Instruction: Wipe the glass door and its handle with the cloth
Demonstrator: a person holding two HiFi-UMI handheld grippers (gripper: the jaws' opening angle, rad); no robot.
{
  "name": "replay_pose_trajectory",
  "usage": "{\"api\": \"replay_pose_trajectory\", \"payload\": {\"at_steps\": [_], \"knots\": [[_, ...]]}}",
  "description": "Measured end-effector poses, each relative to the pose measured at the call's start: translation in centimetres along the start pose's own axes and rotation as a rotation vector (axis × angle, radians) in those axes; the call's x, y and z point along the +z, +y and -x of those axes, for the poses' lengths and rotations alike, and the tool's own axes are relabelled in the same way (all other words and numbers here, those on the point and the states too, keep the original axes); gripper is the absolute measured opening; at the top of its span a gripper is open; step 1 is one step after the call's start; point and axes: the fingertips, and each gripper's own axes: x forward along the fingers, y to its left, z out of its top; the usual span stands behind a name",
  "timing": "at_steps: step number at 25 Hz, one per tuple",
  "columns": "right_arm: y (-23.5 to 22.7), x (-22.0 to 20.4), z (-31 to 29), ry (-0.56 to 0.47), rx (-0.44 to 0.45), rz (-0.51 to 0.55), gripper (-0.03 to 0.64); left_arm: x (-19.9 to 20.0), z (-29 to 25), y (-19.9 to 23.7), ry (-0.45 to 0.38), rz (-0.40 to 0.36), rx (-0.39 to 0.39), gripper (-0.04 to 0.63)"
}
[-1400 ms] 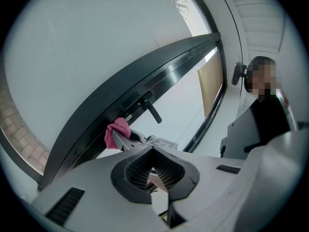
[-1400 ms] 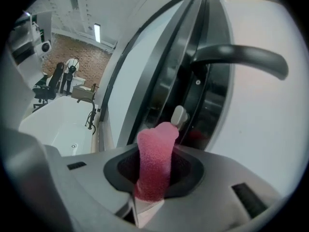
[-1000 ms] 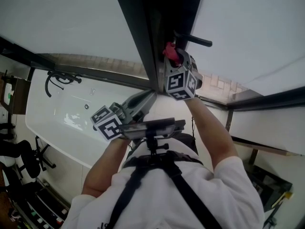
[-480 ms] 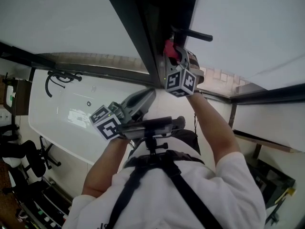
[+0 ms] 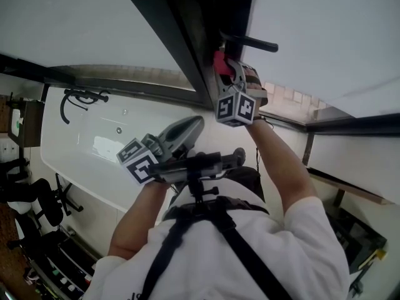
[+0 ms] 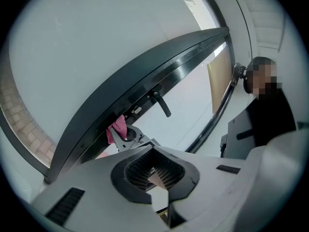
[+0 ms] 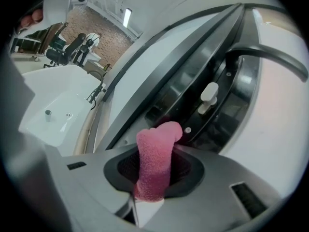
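Right gripper (image 7: 153, 180) has its jaws clamped tight on the pink cloth (image 7: 155, 156). A folded nub sticks out past the tips, so fabric rather than plastic meets the dark door frame (image 5: 187, 36) just below the handle (image 5: 251, 42), at the glass door (image 5: 325, 30) edge. Left gripper (image 6: 154, 174) hangs lower, apart from the door, jaws closed on nothing; probably idle, leaving the wipe to one hand.

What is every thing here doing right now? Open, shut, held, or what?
right tongs: shut on the pink cloth.
pink cloth: pinched, its end sticking up toward the door's dark edge.
left tongs: shut, nothing in them.
door handle: sticking out, nothing on it.
glass door: frosted; its edge shows, so probably open.
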Motion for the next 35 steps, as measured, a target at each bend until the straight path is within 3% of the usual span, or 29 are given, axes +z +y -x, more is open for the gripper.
{"api": "replay_pose_trajectory", "payload": {"at_steps": [5, 16, 26, 35], "knots": [[2.1, -1.9, -1.0, 0.042, 0.073, 0.057, 0.1, -0.1, 0.1, 0.3, 0.004, 0.003, 0.023, -0.008], [6.7, -6.7, -2.9, 0.111, 0.202, 0.335, 0.1, -0.5, 0.8, 1.4, -0.024, 0.032, 0.094, -0.008], [9.4, -11.2, -3.8, 0.232, 0.283, 0.404, 0.099, -0.6, 1.3, 1.9, -0.05, 0.041, 0.135, -0.008], [10.2, -16.1, -2.4, 0.375, 0.349, 0.411, 0.098, -0.7, 1.2, 2.0, -0.044, 0.047, 0.119, -0.008]]}}
